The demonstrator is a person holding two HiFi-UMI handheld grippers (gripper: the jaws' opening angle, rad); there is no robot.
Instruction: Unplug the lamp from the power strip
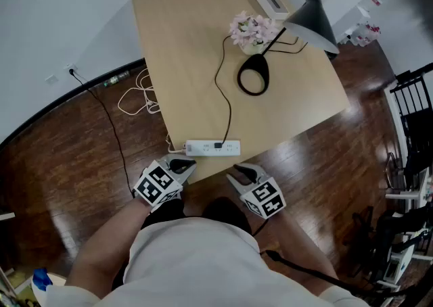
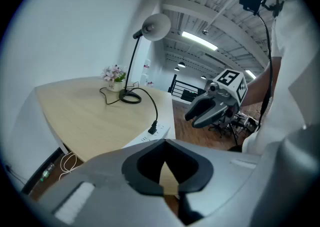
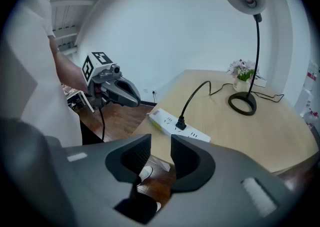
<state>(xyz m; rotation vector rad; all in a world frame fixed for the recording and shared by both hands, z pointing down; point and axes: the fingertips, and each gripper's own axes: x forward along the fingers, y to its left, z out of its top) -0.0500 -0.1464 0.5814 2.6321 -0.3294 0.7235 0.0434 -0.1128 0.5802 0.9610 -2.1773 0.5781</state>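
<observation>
A pale wooden table (image 1: 183,49) stands against a white wall on a dark wood floor (image 1: 61,163). A small pot of pink flowers (image 1: 252,28) sits near the table's far edge, with a flat white box (image 1: 272,3) just behind it at the far corner. On the floor left of the table lies a loose coil of white cable (image 1: 139,99). A black cable (image 1: 111,130) runs from a wall socket (image 1: 70,69) across the floor. A black rack (image 1: 413,96) stands at the right, well apart from the table.
</observation>
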